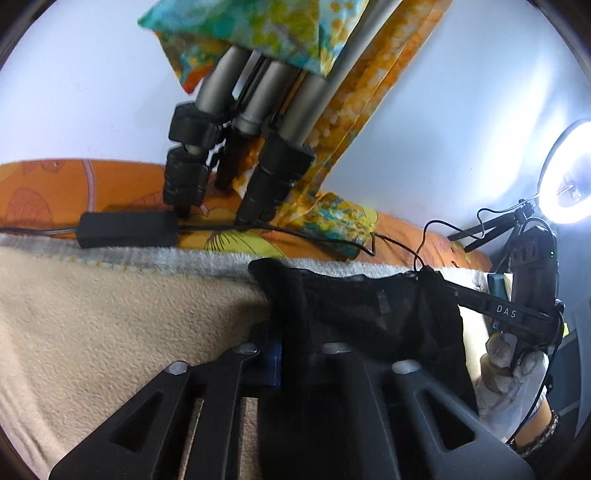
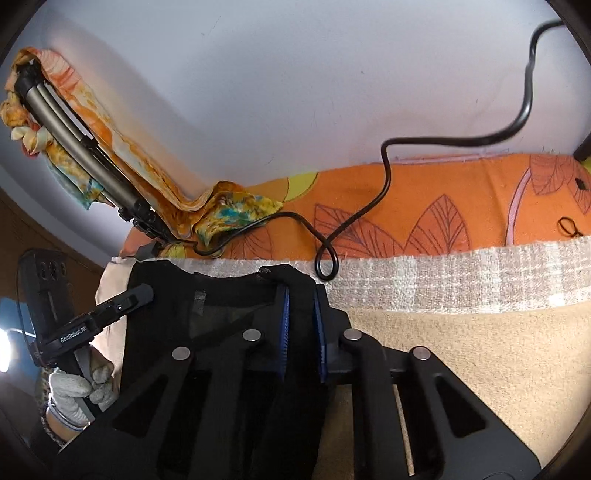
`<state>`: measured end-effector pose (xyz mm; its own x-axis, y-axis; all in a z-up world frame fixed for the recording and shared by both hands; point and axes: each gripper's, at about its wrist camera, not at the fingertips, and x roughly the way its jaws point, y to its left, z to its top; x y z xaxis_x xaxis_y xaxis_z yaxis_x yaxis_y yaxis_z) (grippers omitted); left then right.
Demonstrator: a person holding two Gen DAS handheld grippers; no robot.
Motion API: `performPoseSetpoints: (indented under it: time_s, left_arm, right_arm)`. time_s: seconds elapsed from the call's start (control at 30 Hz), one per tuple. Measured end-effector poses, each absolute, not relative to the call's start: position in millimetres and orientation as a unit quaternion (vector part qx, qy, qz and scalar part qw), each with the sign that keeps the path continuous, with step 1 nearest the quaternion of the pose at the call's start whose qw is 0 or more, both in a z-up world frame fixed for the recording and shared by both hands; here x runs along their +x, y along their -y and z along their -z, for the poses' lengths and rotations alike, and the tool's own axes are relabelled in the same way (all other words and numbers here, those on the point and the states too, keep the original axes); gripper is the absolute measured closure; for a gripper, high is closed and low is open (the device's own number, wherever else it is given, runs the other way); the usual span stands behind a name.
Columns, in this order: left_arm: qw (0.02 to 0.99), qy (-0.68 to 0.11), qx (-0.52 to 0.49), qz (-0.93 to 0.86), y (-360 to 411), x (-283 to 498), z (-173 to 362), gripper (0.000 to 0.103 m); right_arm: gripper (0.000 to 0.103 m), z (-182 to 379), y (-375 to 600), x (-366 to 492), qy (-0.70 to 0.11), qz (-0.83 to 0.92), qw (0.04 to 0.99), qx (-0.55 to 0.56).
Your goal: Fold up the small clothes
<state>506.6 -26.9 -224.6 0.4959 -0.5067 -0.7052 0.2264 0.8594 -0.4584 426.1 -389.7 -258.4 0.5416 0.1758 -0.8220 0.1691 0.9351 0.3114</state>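
A small black mesh garment [image 1: 369,314] is held up between both grippers above a beige blanket [image 1: 110,314]. My left gripper [image 1: 291,332] is shut on the garment's left end; its blue pads are mostly hidden by the cloth. In the right wrist view the garment [image 2: 221,306] hangs stretched. My right gripper [image 2: 301,325] is shut on its right corner, cloth pinched between the blue pads [image 2: 284,325]. The right gripper also shows in the left wrist view [image 1: 436,277], and the left gripper in the right wrist view [image 2: 144,291].
Tripod legs [image 1: 236,147] draped in a floral cloth [image 1: 258,26] stand on an orange leaf-print sheet [image 2: 443,206]. A black power adapter [image 1: 127,229] and cables [image 2: 384,177] lie there. A ring light [image 1: 569,173] glows at the right. A white fringed towel edge [image 2: 443,273] borders the blanket.
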Motion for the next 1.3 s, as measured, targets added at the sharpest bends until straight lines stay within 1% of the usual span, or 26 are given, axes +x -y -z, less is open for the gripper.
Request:
performPoseSetpoints:
  time_s: [0.1, 0.23, 0.43, 0.7, 0.8, 0.93, 1.03, 1.13, 1.3]
  left_arm:
    - [0.855, -0.438, -0.163, 0.225, 23.1, 501.7, 217.4, 0.101]
    - [0.855, -0.427, -0.18, 0.232, 15.1, 491.8, 204.6, 0.101]
    - [0.862, -0.41, -0.173, 0.244, 11.0, 464.6, 176.2, 0.101]
    - [0.872, -0.385, -0.136, 0.269, 15.6, 394.7, 129.5, 0.101]
    - [0.873, -0.384, -0.122, 0.275, 21.6, 366.7, 121.9, 0.101]
    - [0.877, -0.378, -0.097, 0.28, 20.8, 316.5, 116.6, 0.101]
    - [0.876, -0.384, -0.08, 0.281, 23.2, 282.2, 123.2, 0.101]
    - [0.872, -0.398, -0.066, 0.277, 22.9, 251.2, 140.0, 0.101]
    - [0.871, -0.409, -0.046, 0.269, 24.8, 221.7, 159.7, 0.101]
  right_arm:
    - [0.095, 247.5, 378.2, 422.3, -0.468, 0.001, 0.872, 0.144]
    - [0.095, 223.8, 372.3, 413.2, -0.443, -0.013, 0.886, 0.137]
    - [0.095, 181.8, 357.5, 388.3, -0.42, -0.036, 0.9, 0.115]
    - [0.095, 135.1, 336.6, 326.3, -0.399, -0.05, 0.91, 0.1]
    - [0.095, 125.0, 321.3, 293.6, -0.403, -0.056, 0.909, 0.089]
    - [0.095, 122.9, 299.7, 247.9, -0.405, -0.064, 0.909, 0.075]
    - [0.095, 131.9, 283.8, 207.6, -0.413, -0.074, 0.905, 0.069]
    - [0.095, 148.5, 273.4, 175.1, -0.421, -0.081, 0.901, 0.068]
    - [0.095, 169.6, 261.8, 138.5, -0.427, -0.08, 0.899, 0.061]
